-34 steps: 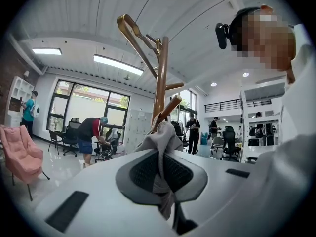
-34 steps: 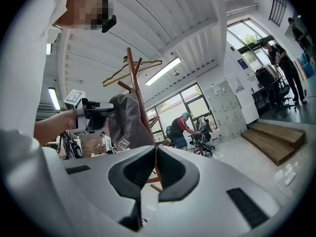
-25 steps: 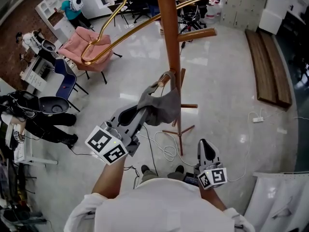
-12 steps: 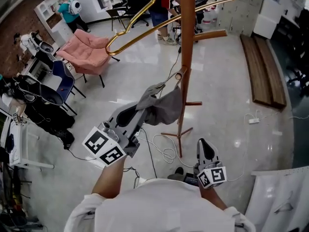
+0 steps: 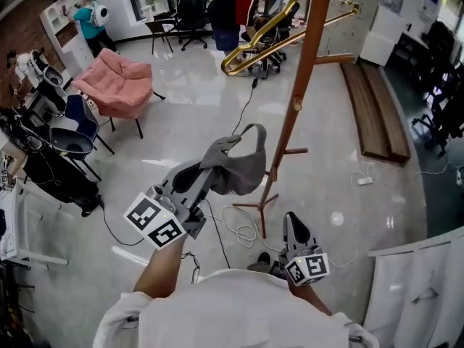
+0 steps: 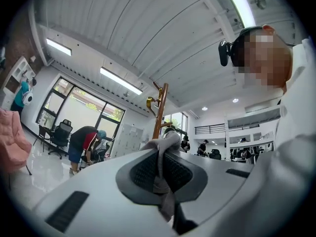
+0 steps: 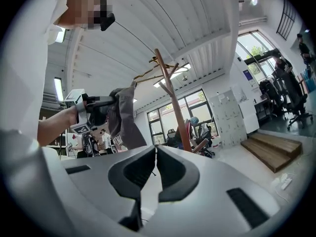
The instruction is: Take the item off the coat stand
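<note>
The wooden coat stand [image 5: 301,100] rises at centre right of the head view, with a gold hanger [image 5: 268,38] on its top. A grey cloth item [image 5: 235,167] with a strap loop hangs free to the left of the pole, apart from the peg [image 5: 296,106]. My left gripper [image 5: 210,171] is shut on it. In the left gripper view the grey fabric [image 6: 160,169] is pinched between the pads, with the stand [image 6: 160,110] beyond. My right gripper [image 5: 290,227] is low by my body, shut and empty [image 7: 155,169]; its view shows the item [image 7: 123,117] and the stand [image 7: 173,102].
A pink armchair [image 5: 116,82] stands at the left, and a low wooden platform [image 5: 373,107] lies at the right. White cables [image 5: 239,223] lie coiled on the floor by the stand's feet. A person [image 5: 239,6] bends over among office chairs at the back.
The grey item has come off the stand's peg and moved left with my left gripper, away from the pole. The head view has tilted up. The right gripper has barely moved.
</note>
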